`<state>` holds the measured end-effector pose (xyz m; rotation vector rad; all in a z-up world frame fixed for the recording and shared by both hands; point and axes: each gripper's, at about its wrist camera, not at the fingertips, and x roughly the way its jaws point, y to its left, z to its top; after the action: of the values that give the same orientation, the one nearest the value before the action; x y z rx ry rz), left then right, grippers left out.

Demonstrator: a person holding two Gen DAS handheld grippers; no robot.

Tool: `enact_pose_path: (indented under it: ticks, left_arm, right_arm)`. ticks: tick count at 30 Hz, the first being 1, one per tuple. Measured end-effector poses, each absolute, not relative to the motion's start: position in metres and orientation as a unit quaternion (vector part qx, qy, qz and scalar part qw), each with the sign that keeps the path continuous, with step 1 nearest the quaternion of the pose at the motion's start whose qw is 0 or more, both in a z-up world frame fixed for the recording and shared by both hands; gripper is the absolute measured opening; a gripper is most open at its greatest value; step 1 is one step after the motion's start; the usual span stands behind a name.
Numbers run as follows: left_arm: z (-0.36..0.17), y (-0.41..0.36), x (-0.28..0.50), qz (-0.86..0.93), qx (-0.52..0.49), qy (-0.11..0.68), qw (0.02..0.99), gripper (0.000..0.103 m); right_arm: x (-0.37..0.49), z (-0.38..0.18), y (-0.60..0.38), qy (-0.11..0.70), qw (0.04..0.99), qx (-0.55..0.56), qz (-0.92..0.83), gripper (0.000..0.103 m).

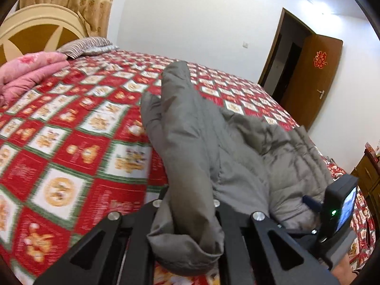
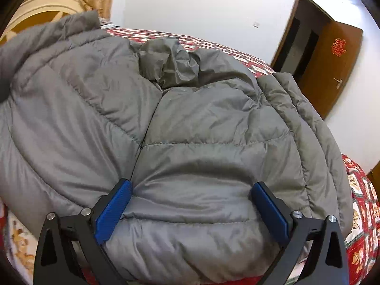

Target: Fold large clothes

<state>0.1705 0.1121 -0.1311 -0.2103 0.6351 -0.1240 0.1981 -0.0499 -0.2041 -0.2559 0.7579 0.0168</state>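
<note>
A bed (image 1: pixel 78 123) with a red checked bedspread carries a grey down jacket (image 2: pixel 190 123), which lies spread across it. One sleeve (image 1: pixel 187 147) is lifted, its cuff pinched between the narrow jaws of the left gripper (image 1: pixel 190 204). The right gripper (image 2: pixel 191 204) rests against the jacket's quilted body, jaws wide.

Matte black left gripper (image 1: pixel 190 204) with angular linkage arms, triangular cut-outs, round silver screws at the joints, matte black right gripper (image 2: pixel 192 204) likewise, ribbed blue pads (image 2: pixel 113 210) lining the inner faces of its fingers
</note>
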Motion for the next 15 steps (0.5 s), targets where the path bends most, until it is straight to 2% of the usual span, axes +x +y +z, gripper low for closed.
enact_pose_path:
  ticks: [8, 15]
  left_arm:
    - [-0.072, 0.109, 0.155, -0.025, 0.005, 0.254, 0.967, 0.007]
    - [-0.029, 0.003, 0.157, -0.098, 0.108, 0.190, 0.971, 0.007]
  right_arm:
    - [0.166, -0.154, -0.068, 0.346, 0.932, -0.061, 0.084, 0.101]
    - [0.154, -0.127, -0.162, 0.321, 0.947, 0.004, -0.004, 0.101]
